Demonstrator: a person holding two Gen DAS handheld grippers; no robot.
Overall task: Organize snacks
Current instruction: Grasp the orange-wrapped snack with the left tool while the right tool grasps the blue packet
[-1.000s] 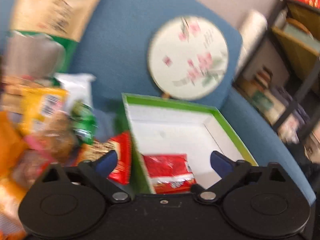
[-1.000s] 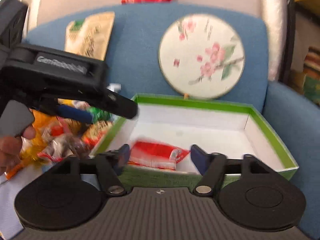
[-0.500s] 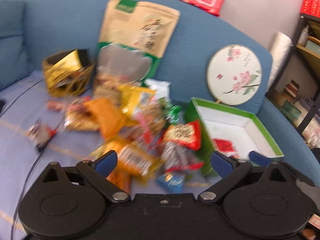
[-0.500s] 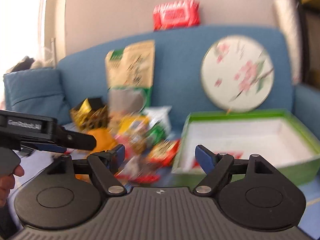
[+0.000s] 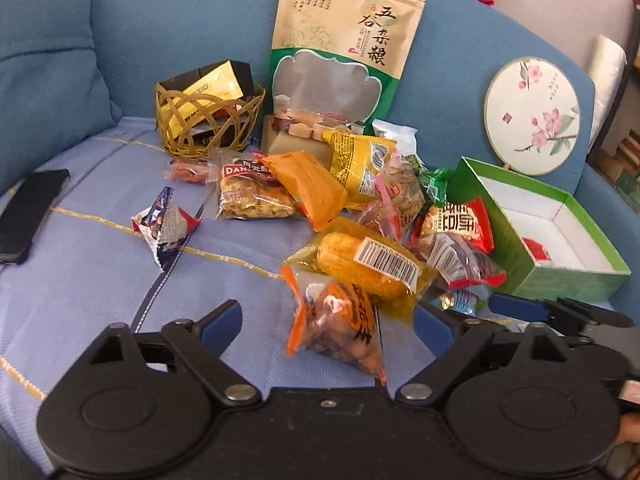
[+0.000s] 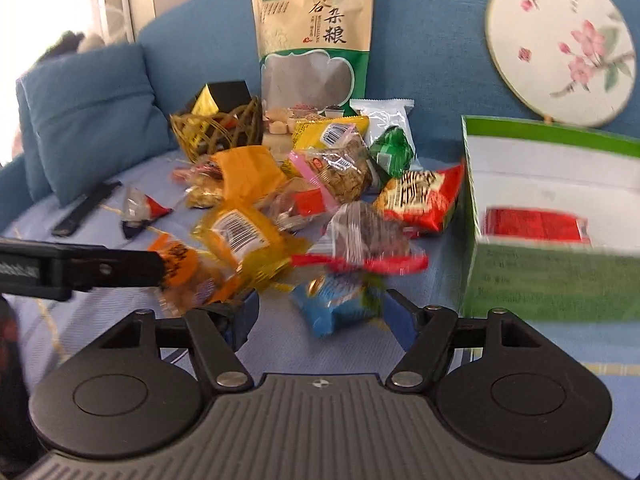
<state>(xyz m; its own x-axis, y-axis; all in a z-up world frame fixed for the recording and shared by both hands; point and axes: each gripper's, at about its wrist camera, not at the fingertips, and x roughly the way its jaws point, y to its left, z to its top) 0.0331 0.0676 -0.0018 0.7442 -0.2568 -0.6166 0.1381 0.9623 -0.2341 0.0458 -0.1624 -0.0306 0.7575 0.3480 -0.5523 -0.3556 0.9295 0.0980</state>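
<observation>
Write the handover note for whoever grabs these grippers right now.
Left gripper: jaws open, empty, an orange peanut packet lying between them.
Right gripper: jaws open, empty, over a blue packet.
Done: one red packet lies in the green box.
Left: the rest of the snack pile sits loose on the sofa beside the box; move the packets in.

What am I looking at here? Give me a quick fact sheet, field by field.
Setting: blue sofa, seat under a light blue cover
Snack pile: loose packets at mid-seat, among them a corn packet and an orange nut packet
Box: green box, open, one red packet inside
Basket: wicker basket holding gold packets
Left tongs: open, around the orange nut packet
Right tongs: open, at a blue packet
</observation>
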